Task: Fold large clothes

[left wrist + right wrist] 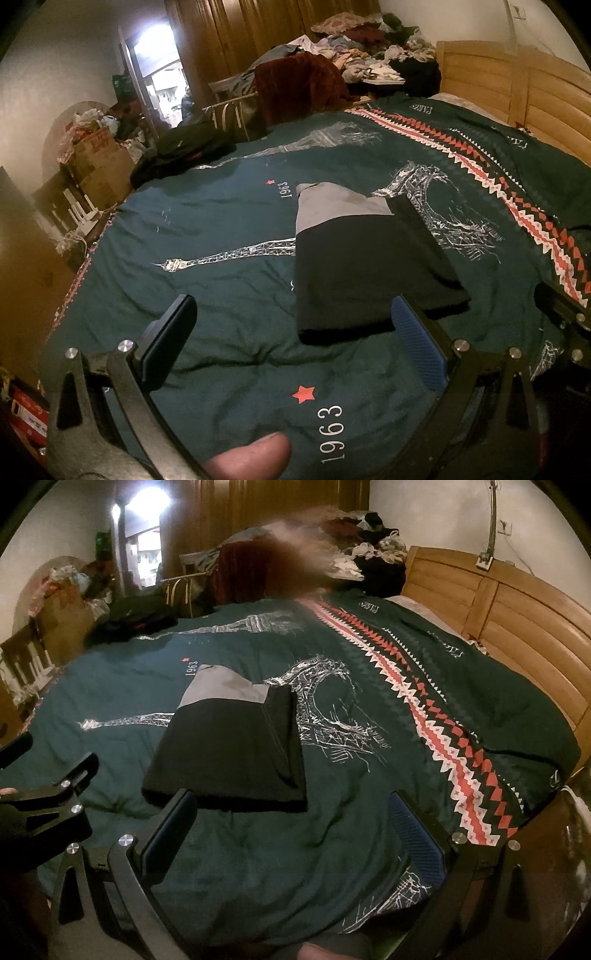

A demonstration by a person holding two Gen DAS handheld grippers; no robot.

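Jaws apart on both grippers; far clothes pile [303, 542] blurred.

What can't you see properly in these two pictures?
- Right wrist view: a reddish-brown smear blurs the chair and part of the clothes heap behind the bed.
- Both views: the folded black-and-grey garment hides its own inner layers, so its type is unclear.
- Left wrist view: the bright doorway is washed out by glare.
- Left wrist view: the right tongs are cut off by the edge, but the right wrist view shows them open.
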